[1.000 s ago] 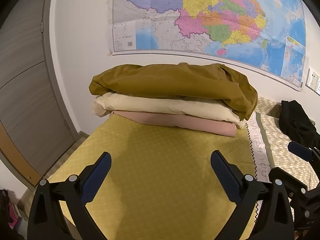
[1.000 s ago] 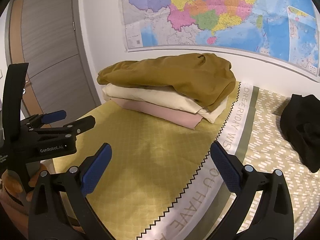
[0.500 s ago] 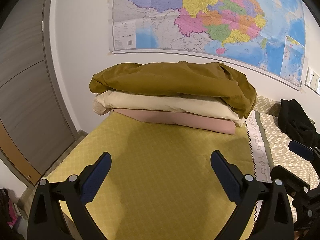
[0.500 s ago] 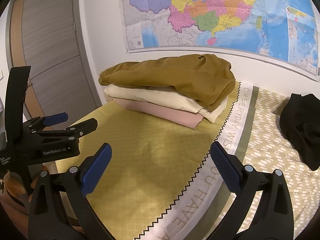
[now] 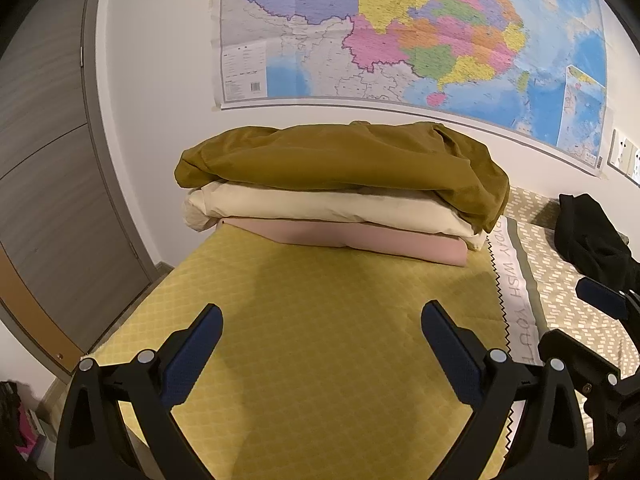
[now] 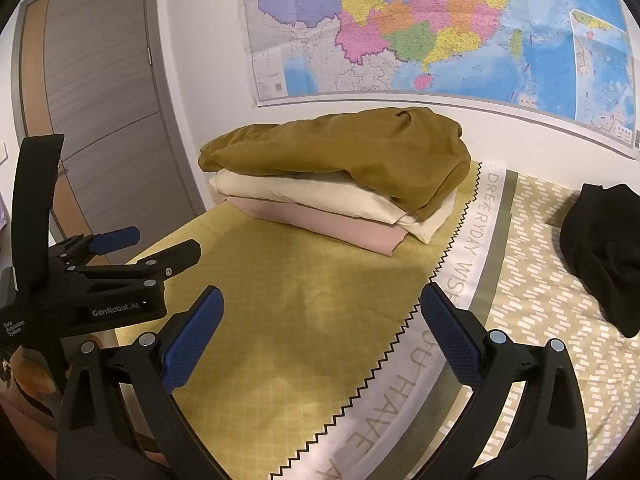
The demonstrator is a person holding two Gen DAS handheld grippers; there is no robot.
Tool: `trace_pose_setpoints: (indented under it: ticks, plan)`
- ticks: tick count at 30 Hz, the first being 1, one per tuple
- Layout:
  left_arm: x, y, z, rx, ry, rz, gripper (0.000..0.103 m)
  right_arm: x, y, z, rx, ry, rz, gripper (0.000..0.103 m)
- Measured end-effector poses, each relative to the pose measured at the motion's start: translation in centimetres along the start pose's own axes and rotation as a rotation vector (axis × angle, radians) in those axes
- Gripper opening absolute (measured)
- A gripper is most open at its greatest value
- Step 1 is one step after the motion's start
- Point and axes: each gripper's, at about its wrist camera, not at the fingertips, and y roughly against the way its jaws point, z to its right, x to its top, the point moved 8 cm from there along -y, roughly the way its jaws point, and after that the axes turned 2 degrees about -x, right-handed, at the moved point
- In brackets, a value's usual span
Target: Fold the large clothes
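Observation:
A stack of three folded clothes lies at the far end of the bed against the wall: an olive-brown garment (image 5: 344, 160) (image 6: 344, 152) on top, a cream one (image 5: 320, 208) (image 6: 304, 196) under it, a pink one (image 5: 360, 238) (image 6: 332, 226) at the bottom. A crumpled black garment (image 5: 588, 236) (image 6: 604, 252) lies unfolded to the right. My left gripper (image 5: 320, 332) is open and empty above the yellow bedspread (image 5: 320, 320), short of the stack. My right gripper (image 6: 320, 320) is open and empty too, to its right. The left gripper also shows in the right wrist view (image 6: 140, 248).
The bedspread (image 6: 300, 320) has a white lettered band (image 6: 460, 280) and a patterned beige part (image 6: 540, 300) to the right. A wall map (image 5: 400, 32) hangs behind the stack. A grey door (image 5: 48, 160) stands left of the bed's edge.
Both grippers have drifted slightly back and up from the stack, staying open and empty. The clothes have not moved.

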Motion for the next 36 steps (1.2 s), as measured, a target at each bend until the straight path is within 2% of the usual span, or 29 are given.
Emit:
trace_pose_setpoints:
  ticks: [36]
  plan:
    - [-0.46,0.00,0.68,-0.007,-0.006,-0.006,0.096,0.07,0.06,0.04,-0.006,-0.012,-0.002,0.097]
